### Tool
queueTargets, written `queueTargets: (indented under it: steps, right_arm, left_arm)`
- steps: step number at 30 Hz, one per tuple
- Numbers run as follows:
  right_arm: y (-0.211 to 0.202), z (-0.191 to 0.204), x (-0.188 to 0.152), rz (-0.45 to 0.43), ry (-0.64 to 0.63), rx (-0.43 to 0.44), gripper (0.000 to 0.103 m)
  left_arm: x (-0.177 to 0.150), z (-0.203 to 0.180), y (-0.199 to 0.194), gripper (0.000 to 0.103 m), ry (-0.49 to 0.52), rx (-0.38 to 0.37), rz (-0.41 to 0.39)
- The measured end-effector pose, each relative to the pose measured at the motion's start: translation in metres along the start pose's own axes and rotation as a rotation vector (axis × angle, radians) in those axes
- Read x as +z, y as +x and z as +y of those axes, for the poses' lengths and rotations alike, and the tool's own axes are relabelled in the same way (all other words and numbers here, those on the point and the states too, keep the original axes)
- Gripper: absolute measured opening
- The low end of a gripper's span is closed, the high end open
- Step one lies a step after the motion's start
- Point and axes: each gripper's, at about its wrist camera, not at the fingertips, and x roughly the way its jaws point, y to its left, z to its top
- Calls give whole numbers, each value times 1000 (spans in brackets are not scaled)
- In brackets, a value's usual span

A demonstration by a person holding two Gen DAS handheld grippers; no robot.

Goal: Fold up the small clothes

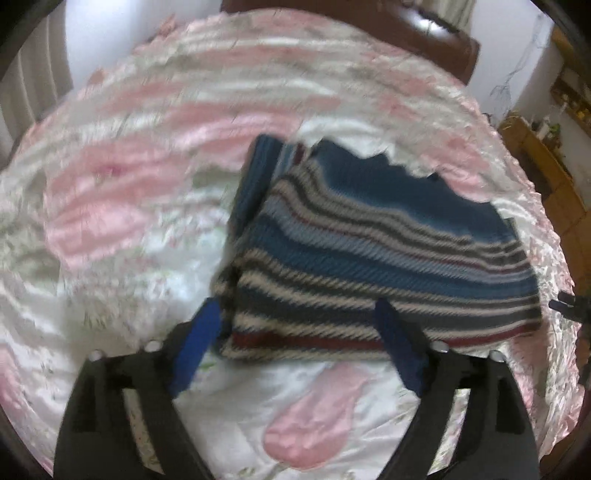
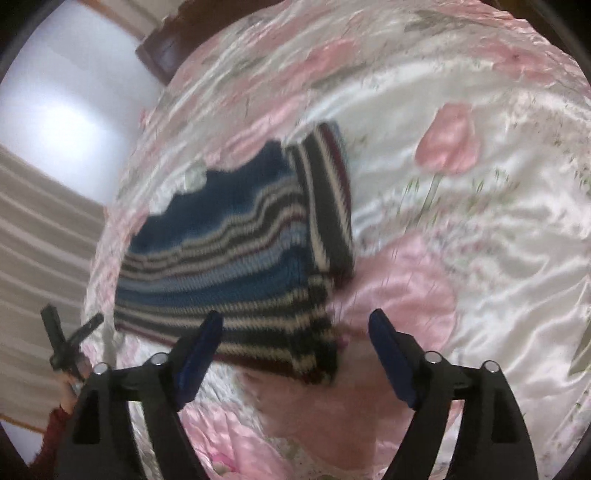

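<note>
- Your left gripper (image 1: 295, 343) fills the bottom of the left wrist view with its jaws spread wide and nothing between them; the blue fingertips (image 1: 388, 325) sit right at the near hem of the sweater, though the blur hides whether they touch it.
- Your right gripper (image 2: 295, 347) is likewise spread apart and empty at the bottom of the right wrist view, its left blue pad overlapping the sweater's near edge in the frame.
- The striped sweater (image 1: 369, 243) lies folded on the bed, centre-right in the left view and centre-left in the right view (image 2: 236, 258). It is knit, solid dark blue at the far part, with bands of blue, grey, cream and dark red toward you. One side is folded over on itself, making a thicker strip along that edge.
- Under it spreads the satin bedspread (image 1: 147, 192), white with large pink tulips, crumpled and shiny.
- A dark wooden headboard (image 1: 424, 33) stands at the top of the left view; wooden furniture (image 1: 546, 166) sits at the right edge.
- In the right view's lower left, the other gripper appears beside a hand (image 2: 72, 384) and red sleeve.
</note>
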Motion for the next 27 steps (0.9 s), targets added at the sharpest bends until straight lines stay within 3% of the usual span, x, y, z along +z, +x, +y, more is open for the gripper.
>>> queueTargets:
  steps: [3,8,21,27]
  right_arm:
    - [6,0,16,8,11,-32,83]
    - [36,-2,28,54,34,-45,83]
    - [75,-8,22,94,31,-44,83]
    - [79,-5,24,84,22,-53,73]
  left_arm:
    - [12,-23,-1,91,44,-18,-21]
    - [24,-49,29,91,78,-24,21]
    - [33,-31,86,91,29,-7,97]
    - [29,-34,97,91,94,10,124]
